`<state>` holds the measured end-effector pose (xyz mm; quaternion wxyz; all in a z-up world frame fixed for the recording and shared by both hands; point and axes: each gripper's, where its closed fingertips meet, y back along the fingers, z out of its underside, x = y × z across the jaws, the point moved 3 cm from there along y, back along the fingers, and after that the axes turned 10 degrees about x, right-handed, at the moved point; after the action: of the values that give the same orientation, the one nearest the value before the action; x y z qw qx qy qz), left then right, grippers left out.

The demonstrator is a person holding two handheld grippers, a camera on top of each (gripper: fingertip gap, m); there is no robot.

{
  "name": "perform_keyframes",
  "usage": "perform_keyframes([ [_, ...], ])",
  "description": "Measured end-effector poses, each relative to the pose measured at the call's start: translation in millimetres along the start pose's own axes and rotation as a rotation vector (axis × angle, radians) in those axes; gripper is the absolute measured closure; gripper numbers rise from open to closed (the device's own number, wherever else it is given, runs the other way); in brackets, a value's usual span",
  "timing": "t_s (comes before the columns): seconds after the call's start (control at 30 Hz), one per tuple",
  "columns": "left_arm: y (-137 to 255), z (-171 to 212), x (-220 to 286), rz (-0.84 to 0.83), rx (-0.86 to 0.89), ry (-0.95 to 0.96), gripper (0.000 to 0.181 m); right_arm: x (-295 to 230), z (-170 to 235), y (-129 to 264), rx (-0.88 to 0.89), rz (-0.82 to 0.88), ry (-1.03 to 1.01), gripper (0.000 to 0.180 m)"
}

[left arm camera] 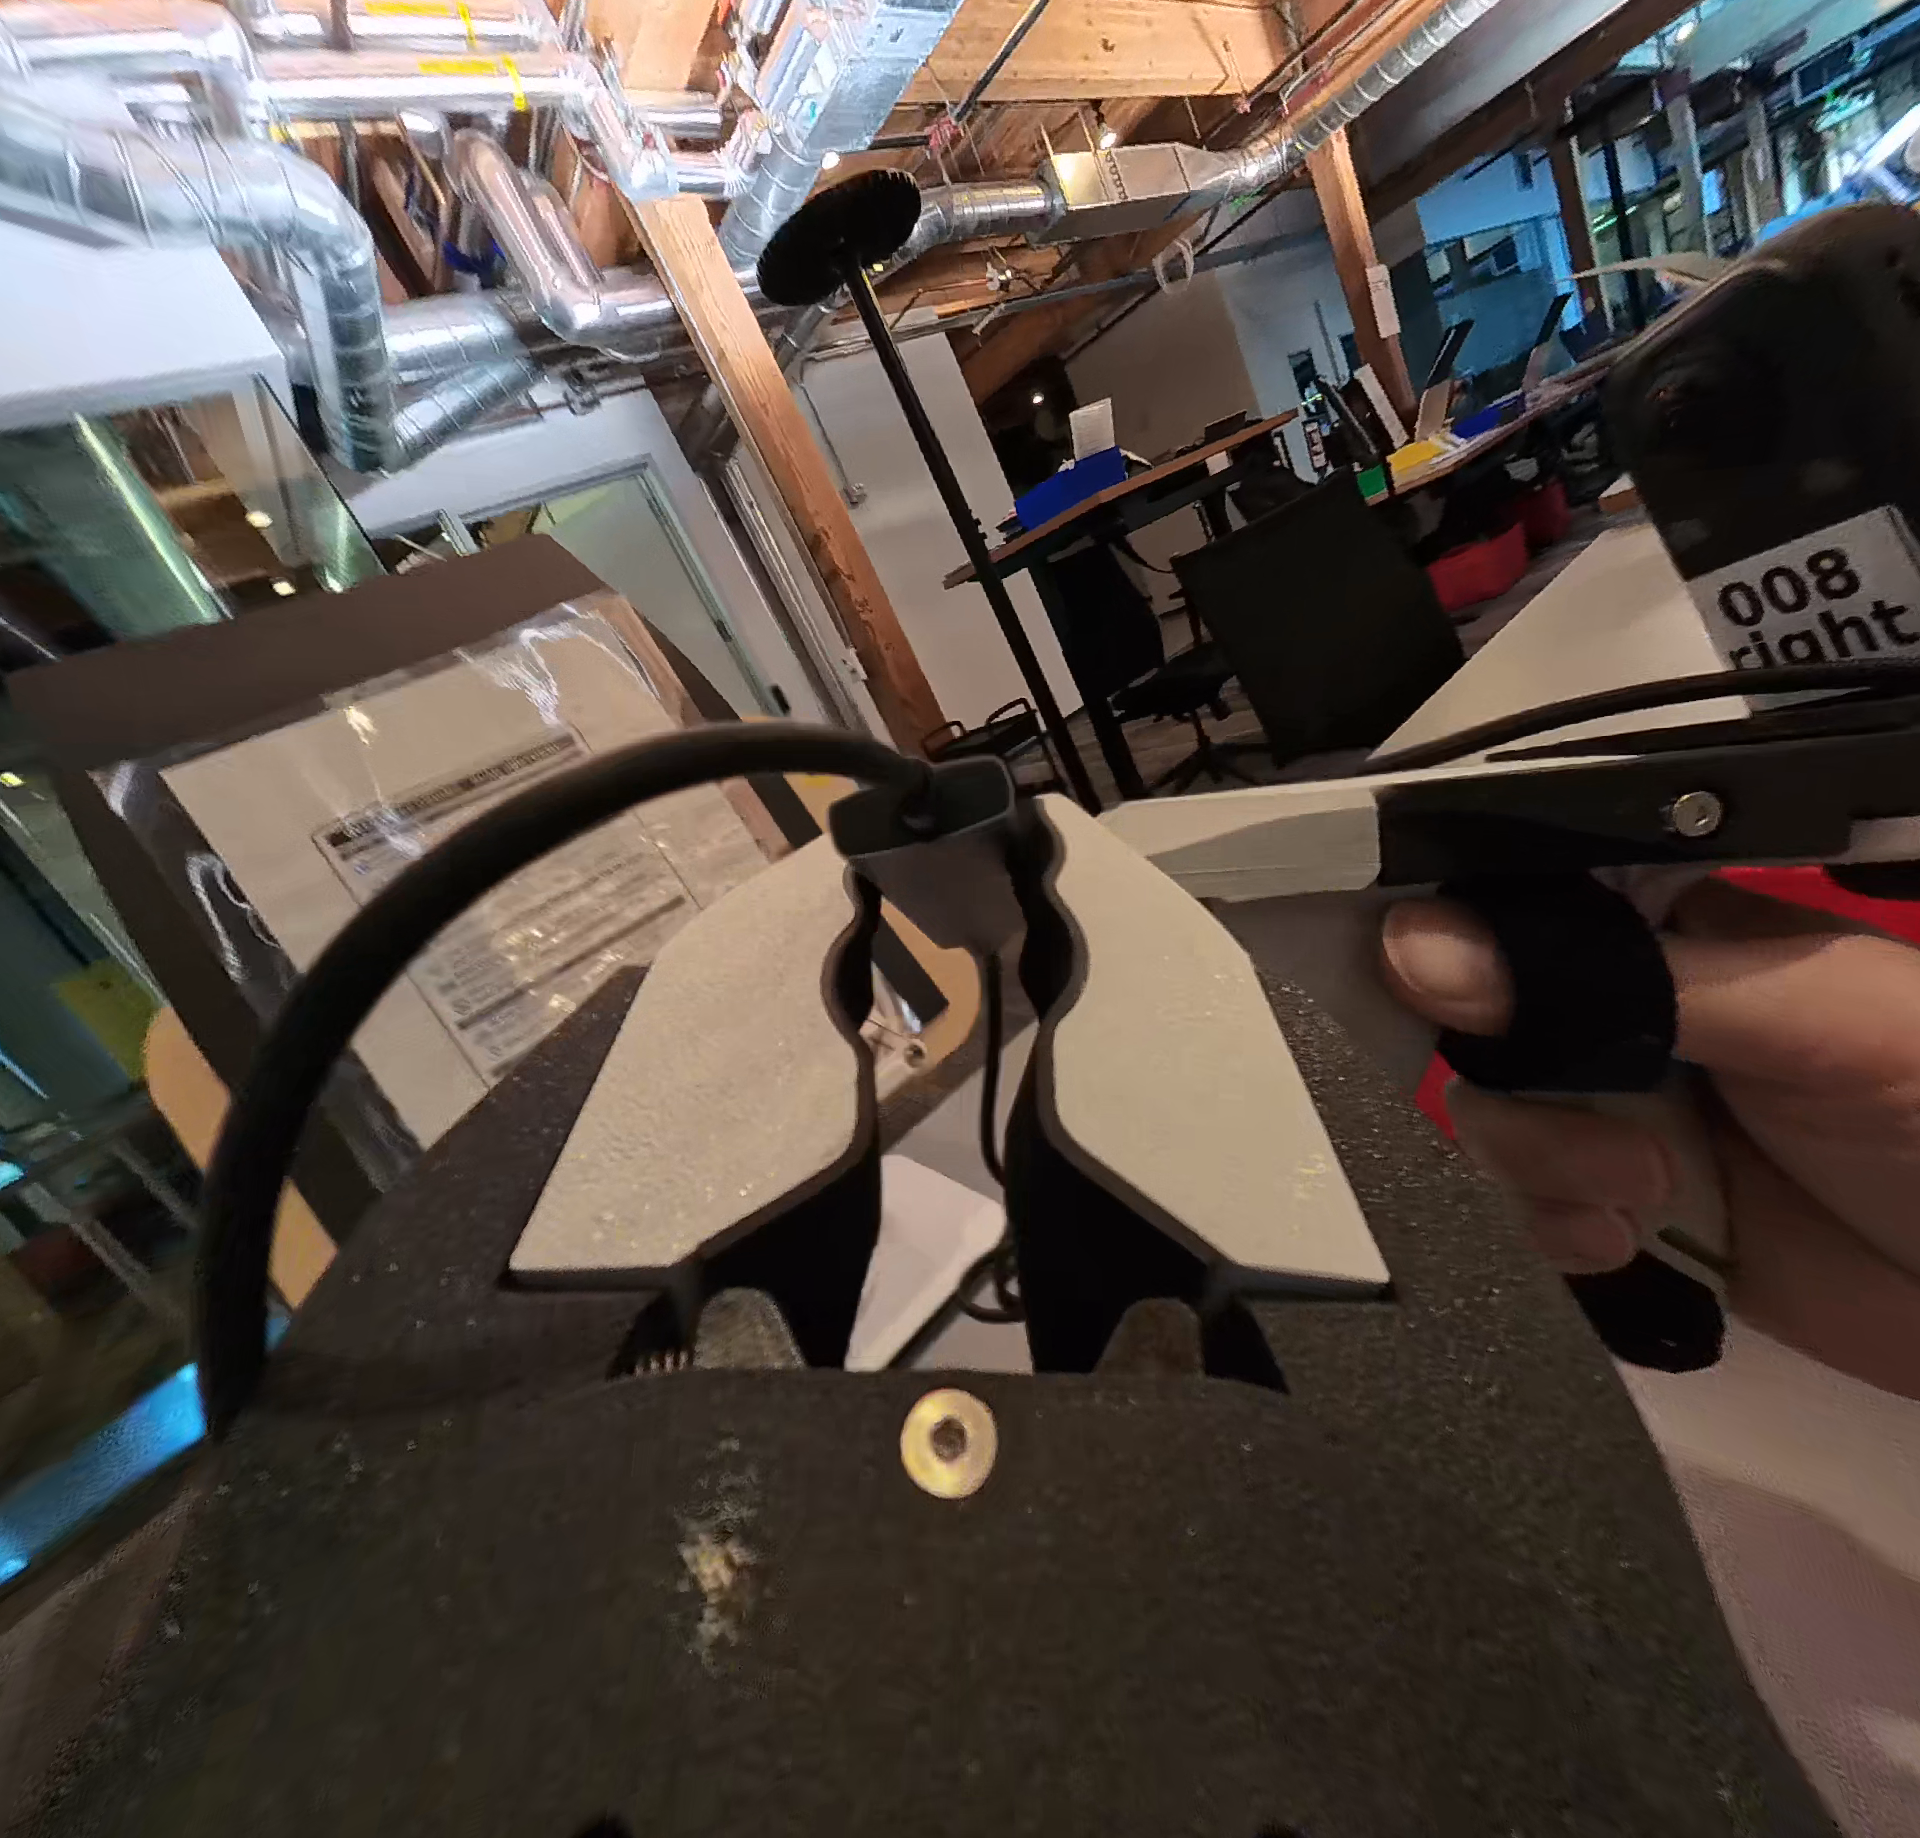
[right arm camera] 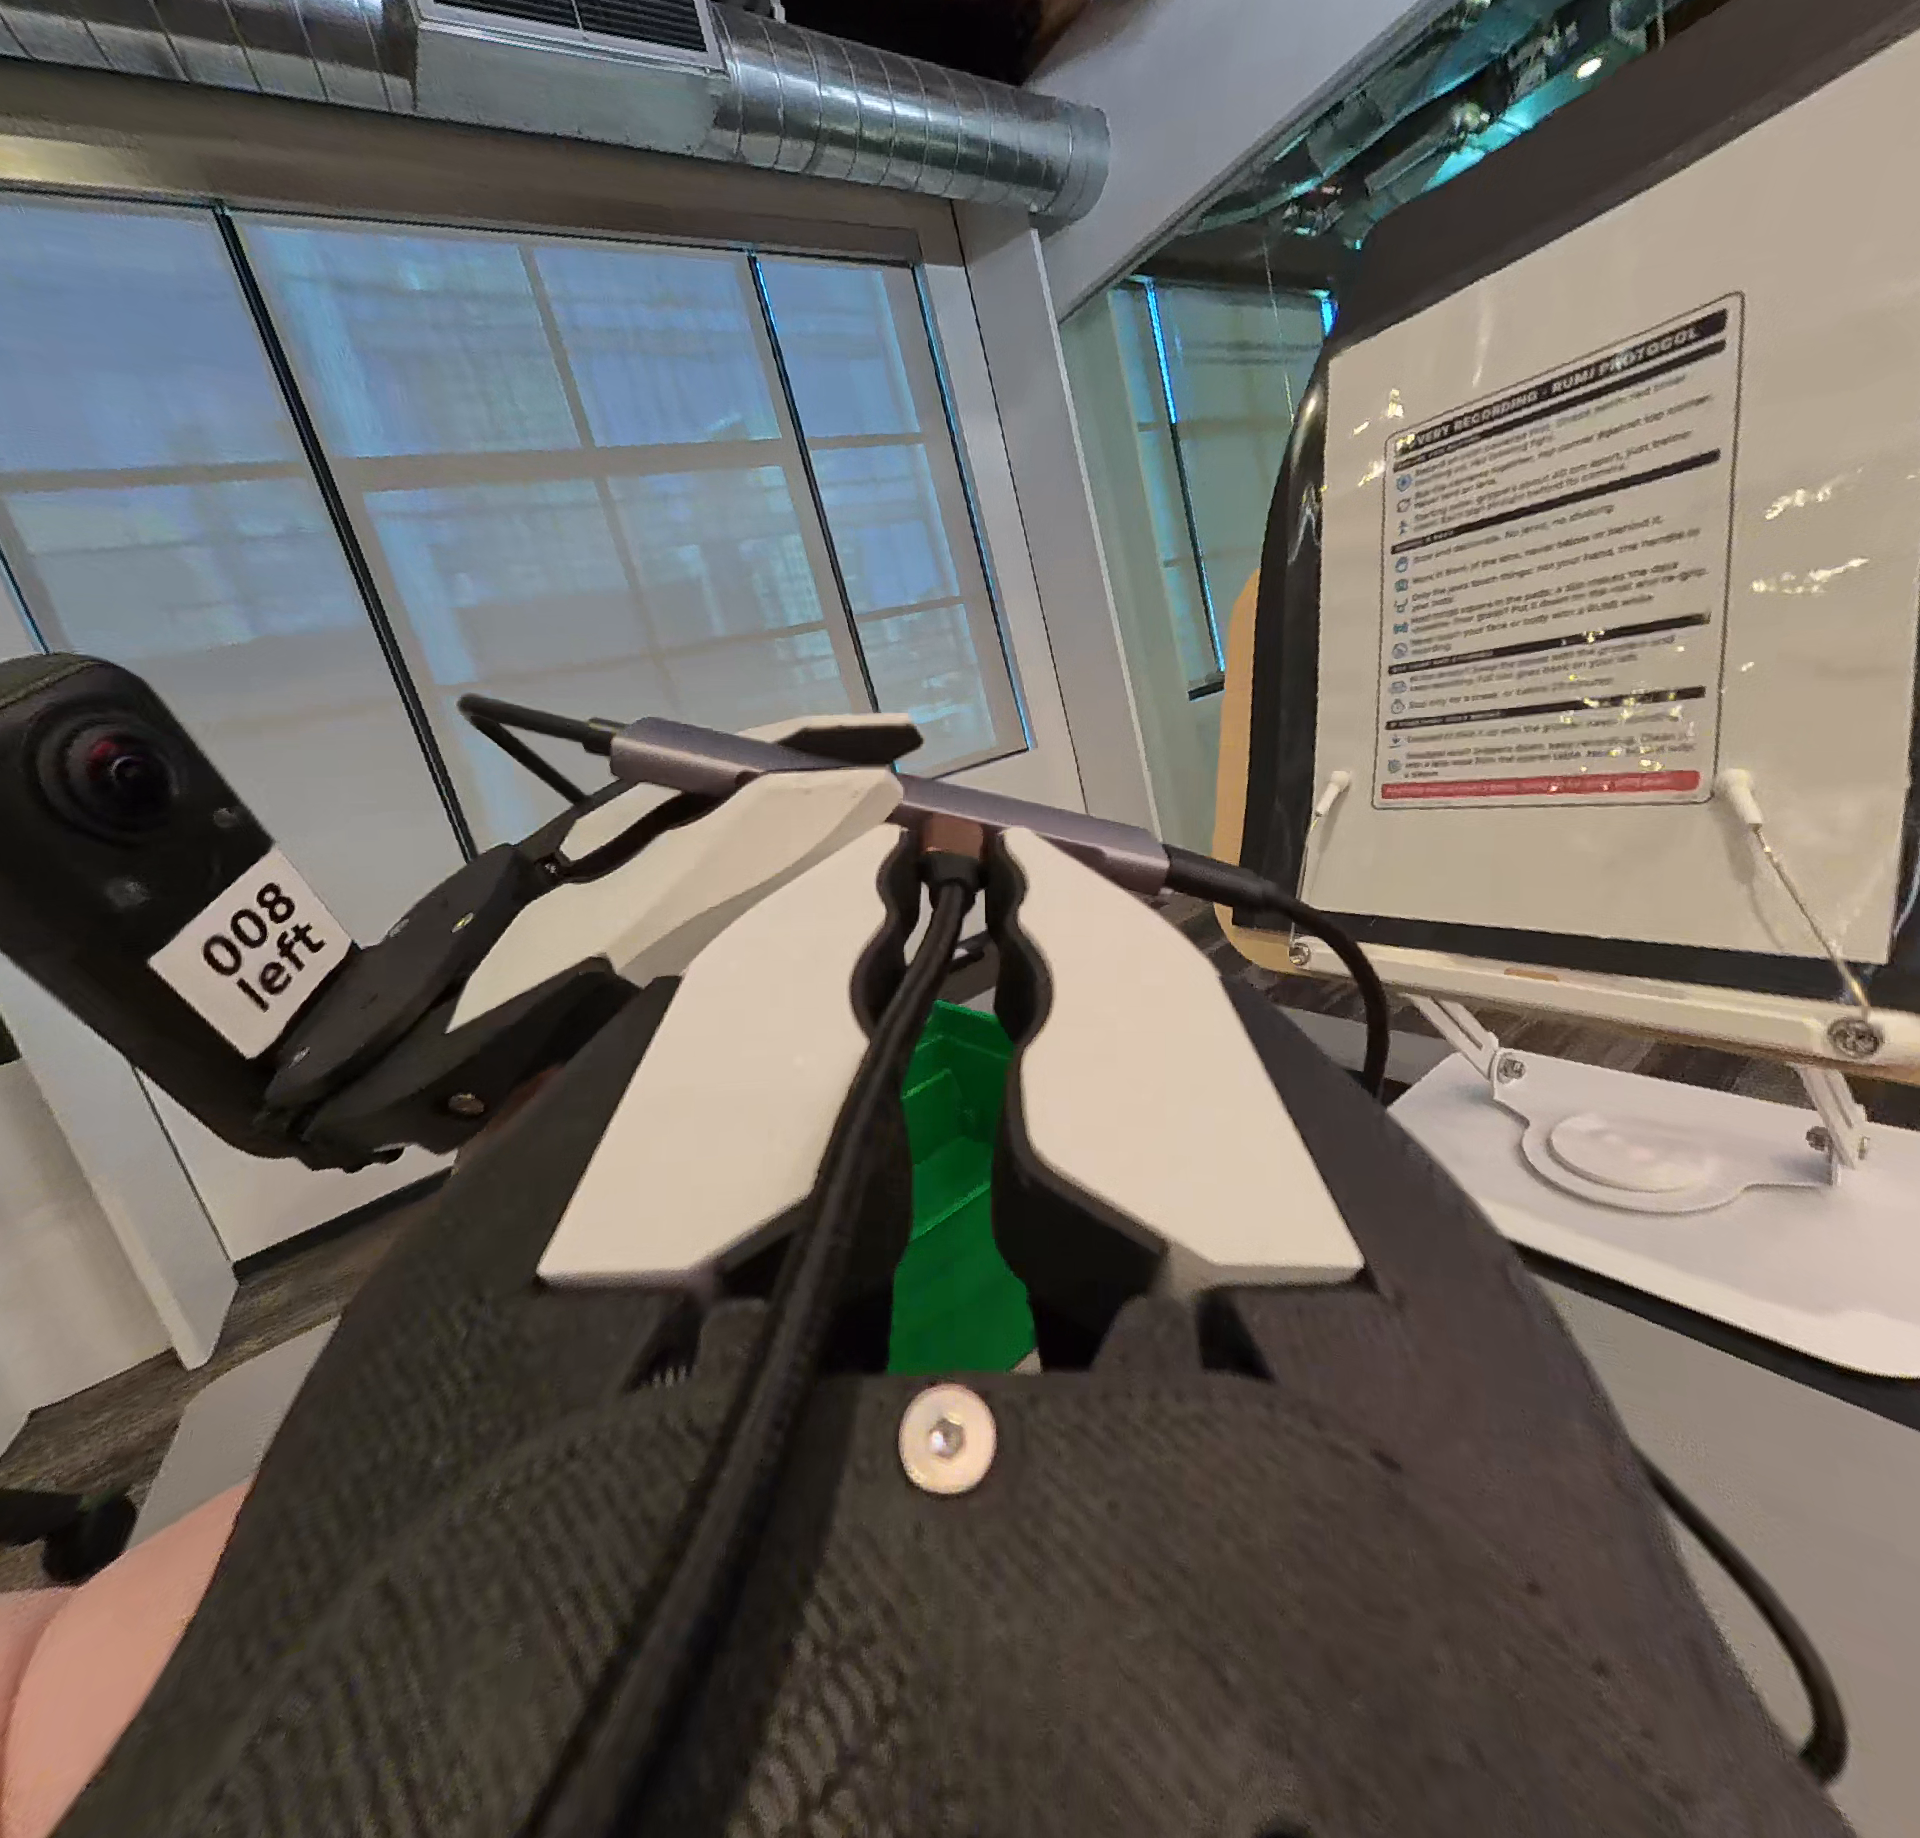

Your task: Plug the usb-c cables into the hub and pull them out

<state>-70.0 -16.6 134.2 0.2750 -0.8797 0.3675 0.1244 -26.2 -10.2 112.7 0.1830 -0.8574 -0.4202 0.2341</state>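
The slim grey hub [right arm camera: 1049,820] is held up in the air, crosswise to my right gripper. My left gripper [right arm camera: 862,765] is shut on its middle; in the left wrist view I see the hub [left arm camera: 925,801] end-on between the left gripper's [left arm camera: 940,853] fingertips. A black cable [left arm camera: 343,947] arcs left from that end. My right gripper [right arm camera: 948,858] is shut on a usb-c plug [right arm camera: 948,841] whose braided cable [right arm camera: 831,1165] runs back between the fingers. The plug meets the hub's side; I cannot tell how deep it sits. The right gripper [left arm camera: 1143,832] reaches in from the right.
A laminated sheet on a white stand [right arm camera: 1558,562] is close on the right, its base [right arm camera: 1662,1217] on the table. A green bin [right arm camera: 956,1217] lies below the grippers. A black cable [right arm camera: 1361,999] hangs from the hub's right end. A hand [left arm camera: 1558,1082] holds the right gripper.
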Motion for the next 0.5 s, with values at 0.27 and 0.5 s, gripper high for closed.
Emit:
perform_keyframes([
  [0.27, 2.0, -5.1, 0.7, -0.001, 0.017, -0.076, 0.156, -6.0, -0.4, 2.7, 0.034, 0.028, -0.001, 0.168],
  [0.5, 2.8, -5.9, 1.1, -0.008, 0.008, -0.143, 0.154, -7.5, -0.4, 4.2, 0.017, 0.058, 0.027, 0.168],
])
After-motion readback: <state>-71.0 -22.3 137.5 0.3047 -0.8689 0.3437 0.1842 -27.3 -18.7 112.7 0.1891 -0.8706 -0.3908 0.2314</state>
